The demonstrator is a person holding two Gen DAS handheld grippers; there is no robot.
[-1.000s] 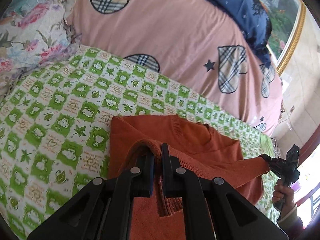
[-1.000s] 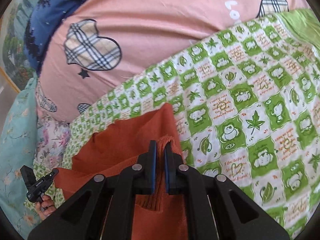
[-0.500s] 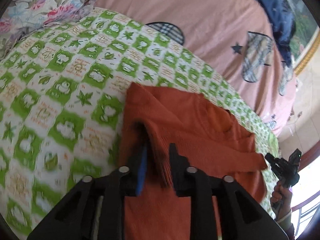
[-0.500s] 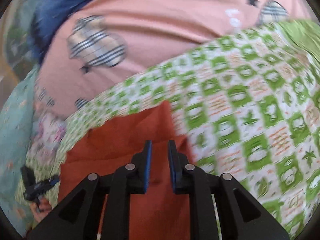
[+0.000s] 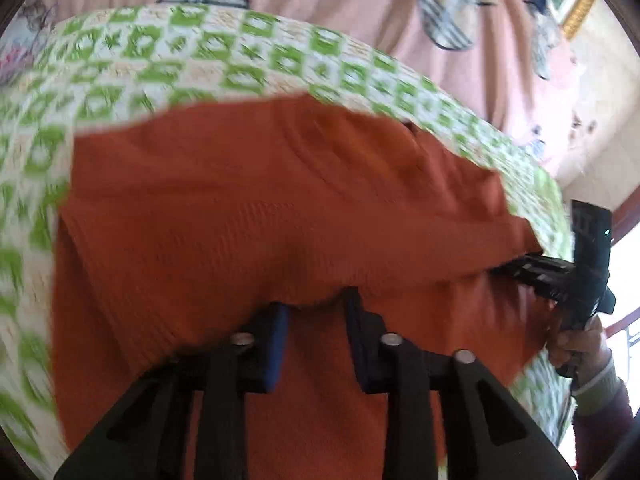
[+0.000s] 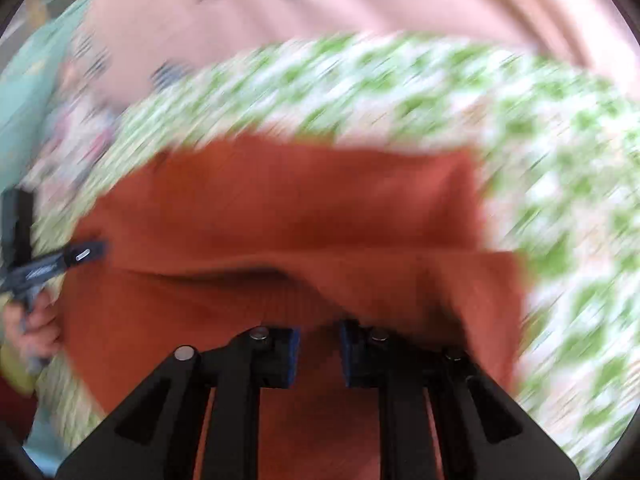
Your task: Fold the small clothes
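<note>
One orange sweater (image 5: 248, 208) lies folded over on the green-and-white checked sheet (image 5: 208, 60), its ribbed hem doubled towards the collar; the left gripper (image 5: 316, 316) has just narrowed its parted jaws, the hem's edge at the tips, pads clear; the right gripper (image 6: 319, 334) stands narrowly open above the fold, gripping nothing; pink quilt (image 5: 320, 4) beyond.

rust-orange knit sweater (image 5: 256, 216) lies folded over itself on the green-checked sheet (image 5: 200, 60).
</note>
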